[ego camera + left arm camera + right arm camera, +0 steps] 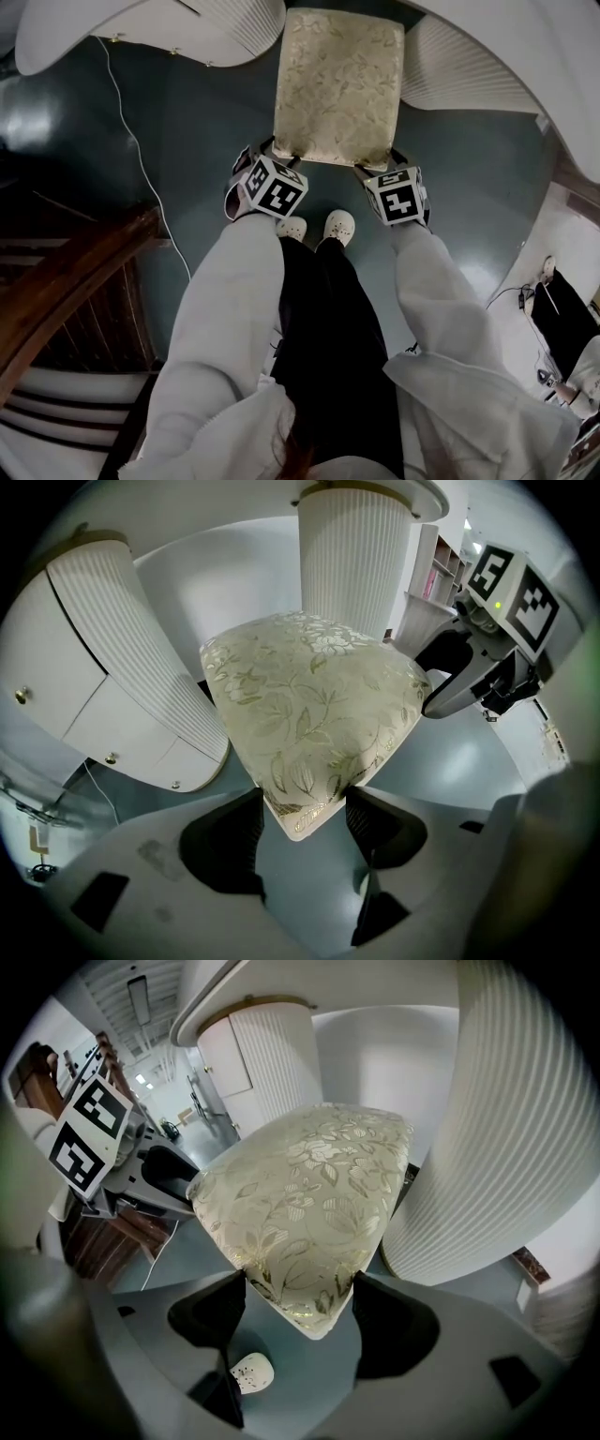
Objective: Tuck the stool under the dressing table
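as left gripper (302,822), right gripper (300,1307) clamp stool (339,84) corners, pedestals (459,67) flanking

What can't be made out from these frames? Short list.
- Stool legs: hidden under its own cushion in all three views.
- Dressing table top: cut off by the head view's upper edge; both gripper views see it only from below.
- Cushion underside at the corners held by the left hand-held gripper and right hand-held gripper: covered by the fabric.
- Cable lower end: hidden behind the sleeve in the head view.
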`<state>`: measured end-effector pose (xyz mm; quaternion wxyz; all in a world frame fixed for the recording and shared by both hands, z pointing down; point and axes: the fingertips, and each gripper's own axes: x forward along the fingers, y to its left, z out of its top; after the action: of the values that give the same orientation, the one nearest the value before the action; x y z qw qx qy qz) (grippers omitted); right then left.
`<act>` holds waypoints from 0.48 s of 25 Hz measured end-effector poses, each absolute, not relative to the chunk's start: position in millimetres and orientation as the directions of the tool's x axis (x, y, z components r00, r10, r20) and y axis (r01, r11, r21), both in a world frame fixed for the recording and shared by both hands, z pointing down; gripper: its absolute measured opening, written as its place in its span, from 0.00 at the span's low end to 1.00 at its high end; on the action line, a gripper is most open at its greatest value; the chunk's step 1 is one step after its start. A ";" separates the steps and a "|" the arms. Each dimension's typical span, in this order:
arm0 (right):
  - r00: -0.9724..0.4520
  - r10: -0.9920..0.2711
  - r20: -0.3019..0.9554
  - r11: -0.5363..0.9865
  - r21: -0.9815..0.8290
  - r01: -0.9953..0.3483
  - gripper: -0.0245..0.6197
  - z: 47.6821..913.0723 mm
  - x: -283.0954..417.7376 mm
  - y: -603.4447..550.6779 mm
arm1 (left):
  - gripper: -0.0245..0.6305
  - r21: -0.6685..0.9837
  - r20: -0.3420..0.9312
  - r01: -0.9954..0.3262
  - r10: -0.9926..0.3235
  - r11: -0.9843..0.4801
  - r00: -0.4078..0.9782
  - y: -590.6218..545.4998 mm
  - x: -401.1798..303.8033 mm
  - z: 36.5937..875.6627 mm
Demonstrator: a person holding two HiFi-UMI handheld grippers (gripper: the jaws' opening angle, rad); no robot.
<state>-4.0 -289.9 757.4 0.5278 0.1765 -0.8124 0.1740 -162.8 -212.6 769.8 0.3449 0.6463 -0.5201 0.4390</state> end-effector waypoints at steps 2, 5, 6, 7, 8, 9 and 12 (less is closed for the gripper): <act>-0.388 -0.113 0.915 0.875 -0.094 -0.475 0.67 757.4 -4.4 -289.0 | 0.45 -0.022 0.924 -0.974 -0.377 -0.225 0.066 -212.4 -163.7 769.3; -0.404 -0.133 0.905 0.870 -0.089 -0.486 0.67 757.5 -6.2 -289.9 | 0.45 -0.024 0.922 -0.972 -0.381 -0.232 0.068 -214.8 -165.7 769.0; -0.409 -0.141 0.902 0.868 -0.087 -0.489 0.67 757.6 -6.9 -289.6 | 0.45 -0.024 0.922 -0.971 -0.380 -0.239 0.071 -215.1 -166.7 769.1; -0.413 -0.148 0.898 0.866 -0.084 -0.493 0.67 757.8 -7.8 -289.3 | 0.45 -0.024 0.922 -0.969 -0.379 -0.246 0.074 -215.4 -167.8 769.5; -0.416 -0.155 0.896 0.863 -0.082 -0.498 0.67 758.1 -8.7 -289.1 | 0.45 -0.023 0.923 -0.967 -0.377 -0.254 0.077 -215.9 -168.9 770.2; -0.419 -0.161 0.894 0.861 -0.081 -0.502 0.67 758.8 -9.9 -288.9 | 0.45 -0.022 0.924 -0.965 -0.373 -0.261 0.080 -216.6 -170.1 771.5; -0.433 -0.174 0.884 0.853 -0.085 -0.515 0.67 763.7 -14.4 -288.3 | 0.45 -0.028 0.927 -0.959 -0.367 -0.281 0.080 -219.7 -175.6 775.5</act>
<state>-14.4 -288.3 763.7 0.4901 0.2080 -0.8284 0.1743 -175.6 -219.7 775.5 0.3260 0.6587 -0.5034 0.4544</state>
